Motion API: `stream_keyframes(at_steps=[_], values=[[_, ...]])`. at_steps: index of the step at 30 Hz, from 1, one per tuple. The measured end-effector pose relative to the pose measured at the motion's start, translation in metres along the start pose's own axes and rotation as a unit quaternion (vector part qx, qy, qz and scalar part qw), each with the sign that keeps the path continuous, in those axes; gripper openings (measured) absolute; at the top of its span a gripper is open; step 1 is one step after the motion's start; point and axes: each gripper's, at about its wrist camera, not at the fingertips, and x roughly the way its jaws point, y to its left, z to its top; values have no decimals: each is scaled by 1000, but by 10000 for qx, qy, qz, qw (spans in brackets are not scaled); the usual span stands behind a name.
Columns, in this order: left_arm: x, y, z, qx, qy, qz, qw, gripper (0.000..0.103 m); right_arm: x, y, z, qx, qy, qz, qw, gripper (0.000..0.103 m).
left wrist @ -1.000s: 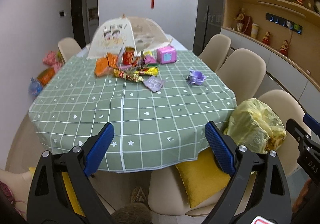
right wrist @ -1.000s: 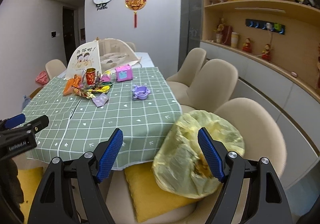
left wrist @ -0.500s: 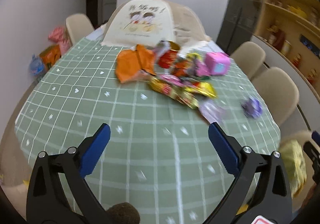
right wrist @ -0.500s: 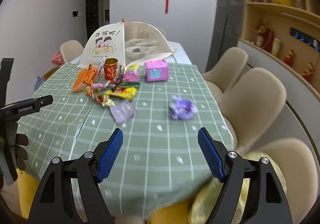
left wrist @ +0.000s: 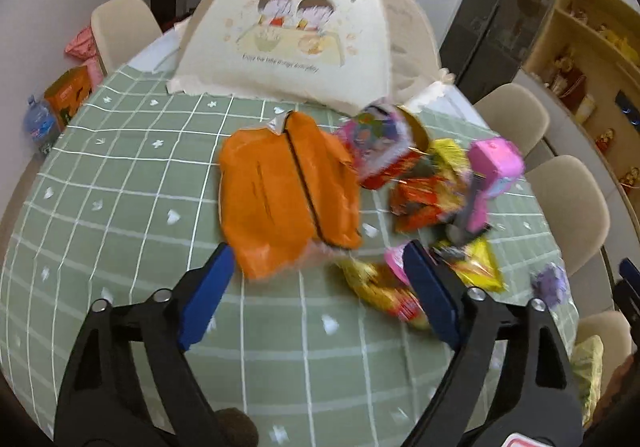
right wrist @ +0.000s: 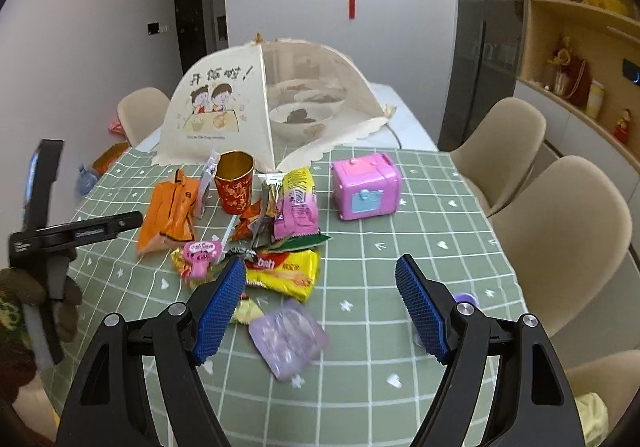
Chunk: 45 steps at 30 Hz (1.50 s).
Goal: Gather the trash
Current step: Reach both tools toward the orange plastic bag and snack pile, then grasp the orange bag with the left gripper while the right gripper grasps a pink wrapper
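Left tool (left wrist: 316,279) wide, just been narrowing, empty above orange wrapper (left wrist: 280,195), right tool (right wrist: 320,299) wide, empty

I read Chinese characters "开饭啦!" on the food cover (right wrist: 224,115); its small English line is illegible.

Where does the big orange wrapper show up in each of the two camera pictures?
Left wrist view: the orange wrapper fills the centre, just beyond the open left gripper.
Right wrist view: it lies at middle left, beside the red and gold cup.
Shared landmark: the cream food cover behind it.
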Motion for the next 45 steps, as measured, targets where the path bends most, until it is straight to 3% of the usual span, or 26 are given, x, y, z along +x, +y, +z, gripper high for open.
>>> stream_keyframes(at_steps=[6,13,15,17,18,21,26,31,32,33,34,35,37,40,45], values=[[60,63,33,-942,264,-16,9952,77,42,7,19,-163,309,-60,9994,74],[116,68,52,-701,849,-363,9933,76,83,10,39,-138,538,50,9984,74],[123,64,55,-619,884,-469,9931,59,92,16,48,-245,529,86,9983,74],[124,61,56,-551,946,-633,9920,21,100,27,58,-394,499,215,9977,74],[123,60,57,-553,965,-722,9912,11,104,32,62,-463,495,274,9973,74],[109,61,57,-489,841,-918,9910,0,120,54,77,-808,480,389,9948,74],[71,69,56,-244,603,-1055,9923,0,154,81,105,-1015,458,708,9913,74],[58,78,51,-61,589,-1014,9931,2,203,105,124,-1097,761,871,9872,69],[57,79,50,-36,554,-979,9936,9,209,108,124,-1148,831,852,9862,57],[58,80,48,1,537,-958,9939,23,219,112,124,-1234,999,834,9838,31],[59,80,48,17,498,-974,9940,29,224,114,124,-1286,1155,845,9813,17],[60,80,50,28,411,-1046,9937,38,226,114,124,-1298,1255,894,9795,14],[62,77,55,188,204,-1180,9926,44,212,110,127,-1193,1099,1032,9814,13],[75,67,70,680,-50,-1136,9912,50,186,102,131,-1171,868,895,9853,12],[117,52,94,1371,46,-1009,9854,50,152,77,126,-864,787,748,9903,12]])
